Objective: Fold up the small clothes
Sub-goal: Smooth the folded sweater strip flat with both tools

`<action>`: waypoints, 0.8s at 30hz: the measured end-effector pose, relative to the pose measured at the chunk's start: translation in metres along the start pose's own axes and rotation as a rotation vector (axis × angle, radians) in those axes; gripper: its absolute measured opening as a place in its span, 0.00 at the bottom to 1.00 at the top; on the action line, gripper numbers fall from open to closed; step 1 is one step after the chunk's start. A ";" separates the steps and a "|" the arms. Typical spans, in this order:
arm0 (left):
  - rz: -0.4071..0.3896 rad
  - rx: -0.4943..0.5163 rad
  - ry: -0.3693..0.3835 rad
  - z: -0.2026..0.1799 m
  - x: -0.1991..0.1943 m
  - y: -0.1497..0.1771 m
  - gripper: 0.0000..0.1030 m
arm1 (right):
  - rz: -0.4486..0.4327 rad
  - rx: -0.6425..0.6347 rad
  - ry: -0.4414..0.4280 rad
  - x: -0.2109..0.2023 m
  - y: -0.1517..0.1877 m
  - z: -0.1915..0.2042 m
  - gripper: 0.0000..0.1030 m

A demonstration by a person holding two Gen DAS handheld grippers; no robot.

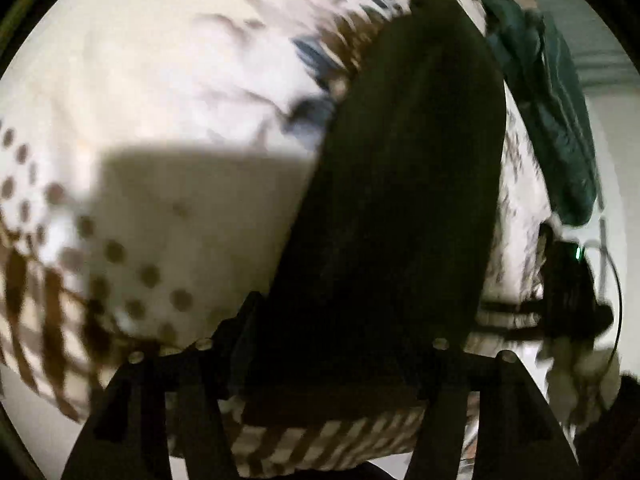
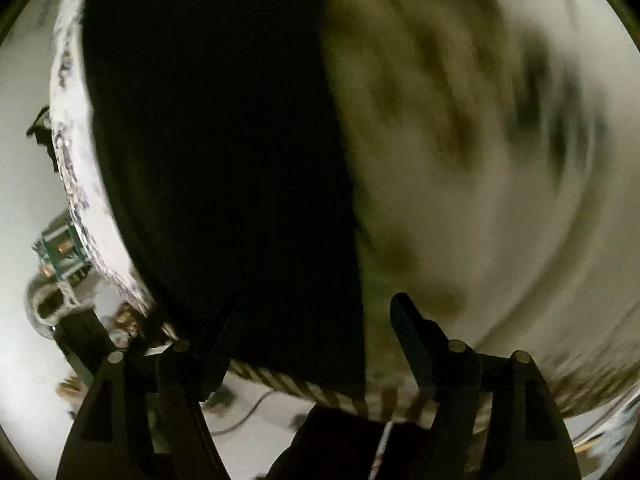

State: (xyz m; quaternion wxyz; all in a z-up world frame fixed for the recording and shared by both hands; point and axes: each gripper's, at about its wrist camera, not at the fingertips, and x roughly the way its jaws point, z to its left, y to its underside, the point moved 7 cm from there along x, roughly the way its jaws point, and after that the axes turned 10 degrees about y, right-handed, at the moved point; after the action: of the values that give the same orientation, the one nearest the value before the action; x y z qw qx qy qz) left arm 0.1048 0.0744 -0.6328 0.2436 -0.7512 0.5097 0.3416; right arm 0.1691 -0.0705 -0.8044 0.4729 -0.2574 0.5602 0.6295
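The dark garment (image 1: pixel 400 200) fills the middle of both wrist views, a soft, limp piece of cloth lying on a white patterned cloth (image 1: pixel 180 100) with brown dots and stripes; it looks light and floppy, so it will likely sag and crease wherever it is not supported. The left gripper (image 1: pixel 332 360) seems to have the garment's near edge running between its fingers, though the dark fabric hides the tips and I cannot tell whether it is clamped. The right gripper (image 2: pixel 312 344) shows its fingers spread apart at the garment's near hem, one on the dark cloth, one over the pale surface, not pinching anything visible. Corners and hems look like the best places to take hold, since the middle would bunch. A straight side edge of the garment runs up the right view. A teal bag (image 1: pixel 552 120) lies near the far right, limiting room there; the left side looks freer.
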 end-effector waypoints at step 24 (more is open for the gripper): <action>0.056 -0.056 0.217 0.026 -0.020 0.014 0.67 | -0.116 0.097 -0.317 0.031 0.068 -0.023 0.56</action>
State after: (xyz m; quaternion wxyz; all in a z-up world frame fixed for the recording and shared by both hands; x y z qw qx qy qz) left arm 0.0801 0.0997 -0.6344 0.1564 -0.7757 0.5440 0.2791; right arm 0.0912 -0.0779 -0.8051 0.6028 -0.1638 0.4925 0.6060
